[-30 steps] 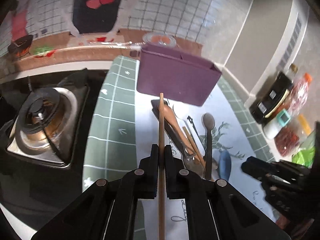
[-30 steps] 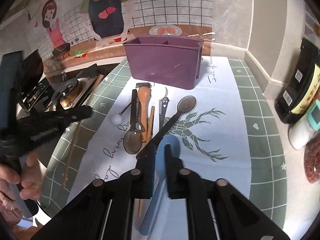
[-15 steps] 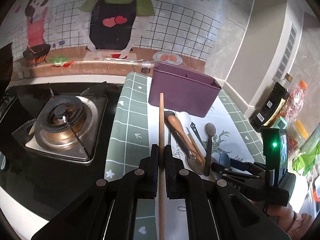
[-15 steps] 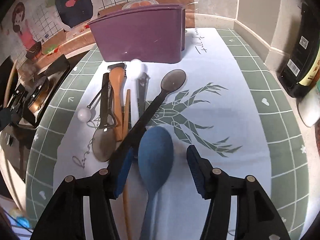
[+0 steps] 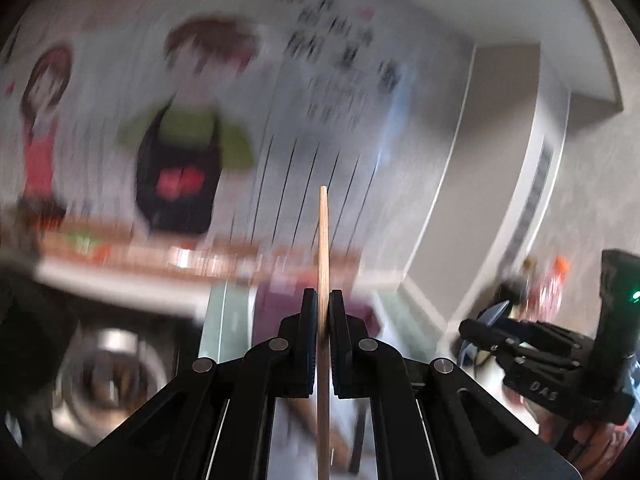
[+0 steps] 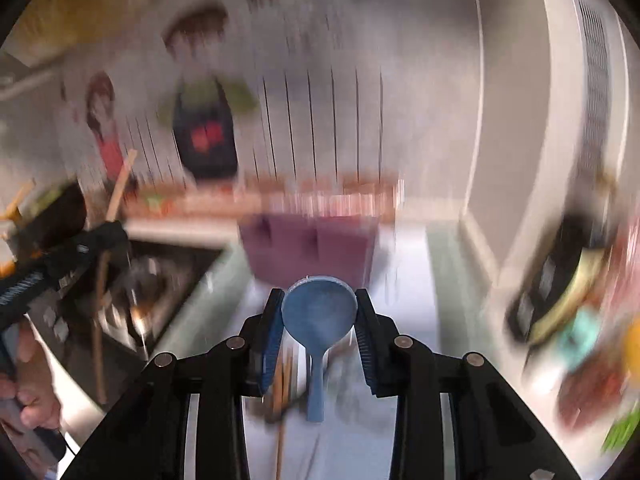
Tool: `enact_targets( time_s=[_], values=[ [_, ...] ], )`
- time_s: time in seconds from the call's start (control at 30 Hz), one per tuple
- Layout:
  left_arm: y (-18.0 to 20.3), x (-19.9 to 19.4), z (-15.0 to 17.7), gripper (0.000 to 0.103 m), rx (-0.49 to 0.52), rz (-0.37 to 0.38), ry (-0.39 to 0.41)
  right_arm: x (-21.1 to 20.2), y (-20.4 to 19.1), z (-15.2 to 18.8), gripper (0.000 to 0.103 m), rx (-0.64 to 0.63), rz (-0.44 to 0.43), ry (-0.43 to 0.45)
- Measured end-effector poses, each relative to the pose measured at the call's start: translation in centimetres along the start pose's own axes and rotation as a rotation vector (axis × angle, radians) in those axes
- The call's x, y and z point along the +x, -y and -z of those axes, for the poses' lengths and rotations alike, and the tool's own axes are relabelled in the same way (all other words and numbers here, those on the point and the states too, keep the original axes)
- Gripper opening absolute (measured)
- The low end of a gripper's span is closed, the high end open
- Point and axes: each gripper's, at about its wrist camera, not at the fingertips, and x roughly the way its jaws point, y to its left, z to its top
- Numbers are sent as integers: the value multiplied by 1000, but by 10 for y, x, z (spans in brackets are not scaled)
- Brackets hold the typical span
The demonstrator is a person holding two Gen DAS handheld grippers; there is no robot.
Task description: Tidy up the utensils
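While both views are smeared by motion blur, the main things can be made out. At the left sits a stove, then the surface with its white and green mat. At the back of the mat stands a purple holder, in front of the wall mural. Bottles and packets crowd the right edge.

Jaws of the left gripper are closed tight on a wooden chopstick, which points forward past them, its tip before the wall. Jaws of the right gripper are part open and closing, pads pressing both sides of a blue spoon bowl, handle hanging down above the surface, utensils lying below.
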Motion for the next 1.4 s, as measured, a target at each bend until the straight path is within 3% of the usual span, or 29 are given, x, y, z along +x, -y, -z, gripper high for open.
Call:
enact_targets(
  time_s=[0.1,0.17,0.27,0.37,0.5,0.7,0.83,0.9,1.0,1.07,1.1,1.17,1.27,1.4],
  values=[
    [8,23,-38,6,20,-10,122,-5,5,-57,31,-35,9,128],
    [5,43,-51,6,-11,2,161,2,7,-77,31,-55,34,174],
    [-2,79,-59,6,-49,8,190,26,15,-95,31,-51,23,193],
    [-1,120,-55,6,-17,-18,187,59,23,-97,31,-59,35,169],
    [0,159,-41,6,32,-54,143,100,29,-92,31,-65,17,116],
    [-19,191,-10,6,1,-91,45,151,41,-72,31,-50,-31,38],
    [-33,211,12,9,-32,-104,-85,177,40,-57,33,-40,-84,-42],
    [-39,215,20,11,-51,-121,-140,185,42,-51,52,-24,-112,-81],
    [-43,203,29,23,-61,-148,-185,180,42,-44,65,-21,-120,-86],
    [-45,189,36,43,-60,-175,-234,169,42,-39,74,-31,-93,-82],
    [-46,180,41,47,-58,-180,-253,161,42,-34,86,-37,-76,-82],
    [-47,160,51,54,-52,-197,-276,148,42,-24,101,-43,-48,-78],
    [-48,135,64,62,-39,-217,-304,128,38,0,103,-85,39,-88],
    [-54,103,85,63,-61,-213,-342,117,34,28,103,-99,74,-156]
  ],
)
